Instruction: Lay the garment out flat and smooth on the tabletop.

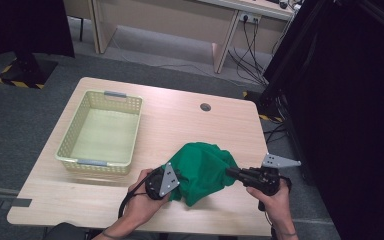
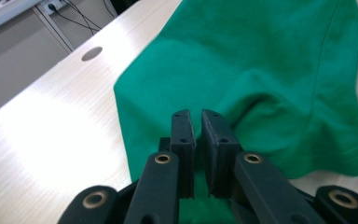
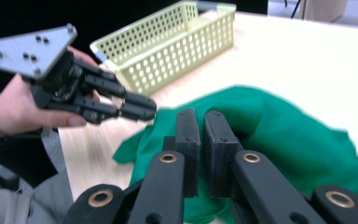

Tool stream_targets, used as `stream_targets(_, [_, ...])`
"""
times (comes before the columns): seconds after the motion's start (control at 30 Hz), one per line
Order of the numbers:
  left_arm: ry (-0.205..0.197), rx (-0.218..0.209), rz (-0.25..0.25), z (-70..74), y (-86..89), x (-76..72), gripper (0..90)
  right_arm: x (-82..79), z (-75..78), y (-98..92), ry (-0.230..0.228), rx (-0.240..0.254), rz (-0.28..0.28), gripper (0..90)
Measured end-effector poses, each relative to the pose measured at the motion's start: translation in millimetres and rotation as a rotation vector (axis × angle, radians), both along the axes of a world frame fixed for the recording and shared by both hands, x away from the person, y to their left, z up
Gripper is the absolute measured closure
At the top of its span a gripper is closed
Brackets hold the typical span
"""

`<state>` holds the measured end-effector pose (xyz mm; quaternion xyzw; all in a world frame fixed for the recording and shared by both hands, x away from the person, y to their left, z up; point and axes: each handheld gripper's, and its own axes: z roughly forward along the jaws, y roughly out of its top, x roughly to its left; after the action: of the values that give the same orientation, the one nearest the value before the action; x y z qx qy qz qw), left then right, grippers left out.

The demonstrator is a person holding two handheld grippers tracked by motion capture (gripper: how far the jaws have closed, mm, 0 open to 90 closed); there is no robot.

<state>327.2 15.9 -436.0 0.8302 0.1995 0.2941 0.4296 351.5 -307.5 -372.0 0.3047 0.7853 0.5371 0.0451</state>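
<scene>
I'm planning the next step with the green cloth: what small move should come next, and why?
Probably lift both hands together and carry the green cloth toward the yellow basket. The left gripper and right gripper each pinch an opposite side of it, jaws nearly together, the cloth bunches up between them, and the basket sits nearby.

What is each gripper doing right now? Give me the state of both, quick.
Left gripper: closed on the green cloth, pinching its edge.
Right gripper: closed on the green cloth at its other side, lifting it off the table.
</scene>
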Motion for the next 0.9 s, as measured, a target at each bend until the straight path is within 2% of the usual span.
stream_targets(0.2, [-0.007, -0.03, 0.004, 4.8, 0.9, 0.8, 79.6, 11.1, 25.5, 10.3, -0.049, 0.005, -0.002, 85.5])
stream_targets(0.27, [-0.015, -0.034, 0.002, 5.4, 1.3, 0.4, 76.2, 15.5, 31.7, 13.9, -0.057, 0.009, -0.006, 85.5])
stream_targets(0.4, [-0.022, -0.035, 0.011, 5.8, 1.2, 1.3, 63.6, 25.5, 41.1, 22.4, -0.068, 0.019, -0.02, 85.5])
stream_targets(0.57, [-0.041, -0.018, -0.004, 6.2, -2.0, 2.5, 48.3, 35.6, 45.6, 32.1, -0.071, 0.016, -0.036, 85.4])
stream_targets(0.67, [-0.037, -0.02, -0.009, 6.1, -4.2, 3.3, 39.1, 42.0, 47.2, 37.7, -0.066, 0.016, -0.041, 85.4])
stream_targets(0.9, [-0.002, 0.024, -0.048, 1.4, -8.8, 6.9, 33.9, 60.0, 50.2, 51.0, -0.054, 0.006, -0.045, 85.4])
